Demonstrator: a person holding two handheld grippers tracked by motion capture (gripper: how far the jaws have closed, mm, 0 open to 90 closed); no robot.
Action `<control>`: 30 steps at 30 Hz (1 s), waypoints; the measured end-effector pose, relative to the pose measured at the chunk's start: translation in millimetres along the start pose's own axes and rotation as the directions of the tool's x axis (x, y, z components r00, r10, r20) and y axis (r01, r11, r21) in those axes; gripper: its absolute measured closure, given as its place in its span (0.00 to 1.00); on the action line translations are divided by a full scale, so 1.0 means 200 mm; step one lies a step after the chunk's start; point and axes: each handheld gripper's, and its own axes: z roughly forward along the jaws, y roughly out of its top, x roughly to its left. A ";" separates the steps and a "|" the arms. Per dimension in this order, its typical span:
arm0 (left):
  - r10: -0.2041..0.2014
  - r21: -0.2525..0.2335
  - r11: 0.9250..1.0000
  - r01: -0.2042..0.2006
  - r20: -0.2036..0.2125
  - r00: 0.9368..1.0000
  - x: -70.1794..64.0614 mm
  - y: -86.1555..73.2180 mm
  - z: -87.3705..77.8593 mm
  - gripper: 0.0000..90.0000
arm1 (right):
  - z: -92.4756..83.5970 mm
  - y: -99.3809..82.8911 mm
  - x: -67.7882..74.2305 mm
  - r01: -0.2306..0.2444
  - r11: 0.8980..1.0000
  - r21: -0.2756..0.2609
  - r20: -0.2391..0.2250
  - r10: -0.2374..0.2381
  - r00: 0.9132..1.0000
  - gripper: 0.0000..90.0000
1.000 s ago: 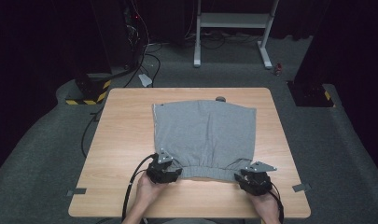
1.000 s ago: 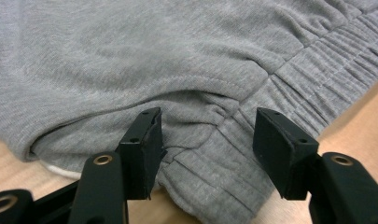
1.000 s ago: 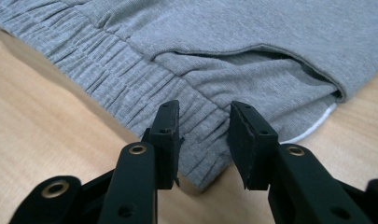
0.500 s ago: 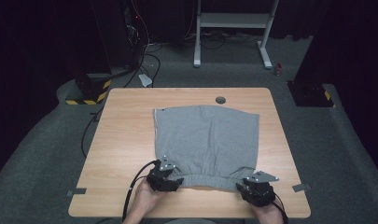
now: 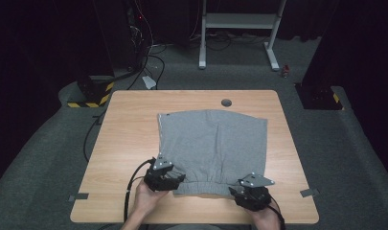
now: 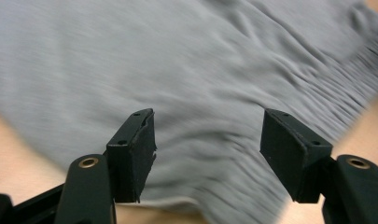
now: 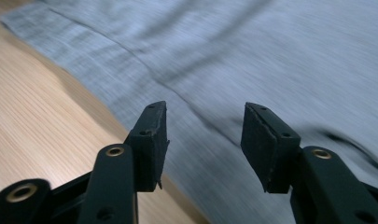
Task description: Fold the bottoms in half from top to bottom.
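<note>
**Both grippers released at the near hem**

The left gripper [image 5: 168,178] and right gripper [image 5: 249,193], jaws just opening with nothing clamped, hover over the near corners of the grey shorts [image 5: 213,143], flat mid-table [image 5: 129,139]. Forearms enter from the near edge.

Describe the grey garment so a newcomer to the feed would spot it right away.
Start from the light wooden table. On its middle and near half lies a folded grey garment, flat and roughly square, its gathered elastic band along the near edge. It is the only cloth there; a small round dark hole sits just beyond it.
</note>
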 end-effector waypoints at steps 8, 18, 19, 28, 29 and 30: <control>-0.088 0.031 0.995 0.090 -0.072 0.994 0.24 0.14 0.11 0.39 | 0.19 0.16 0.18 0.085 0.994 -0.062 -0.126 -0.092 0.988 0.55; -0.153 0.025 0.987 0.160 -0.184 0.971 0.45 0.32 0.23 0.37 | 0.30 0.28 0.29 0.107 0.990 -0.092 -0.220 -0.125 0.968 0.53; -0.161 0.024 0.985 0.169 -0.199 0.967 0.47 0.33 0.24 0.37 | 0.30 0.29 0.30 0.107 0.990 -0.093 -0.227 -0.125 0.966 0.53; -0.232 0.058 0.964 0.261 -0.302 0.925 0.60 0.29 0.37 0.39 | 0.36 0.32 0.41 0.155 0.985 -0.075 -0.266 -0.170 0.949 0.49; -0.240 0.049 0.963 0.267 -0.303 0.922 0.61 0.29 0.38 0.39 | 0.37 0.32 0.42 0.165 0.983 -0.077 -0.270 -0.180 0.946 0.48; -0.235 0.048 0.964 0.261 -0.308 0.922 0.62 0.29 0.39 0.39 | 0.37 0.33 0.44 0.180 0.981 -0.077 -0.270 -0.194 0.943 0.47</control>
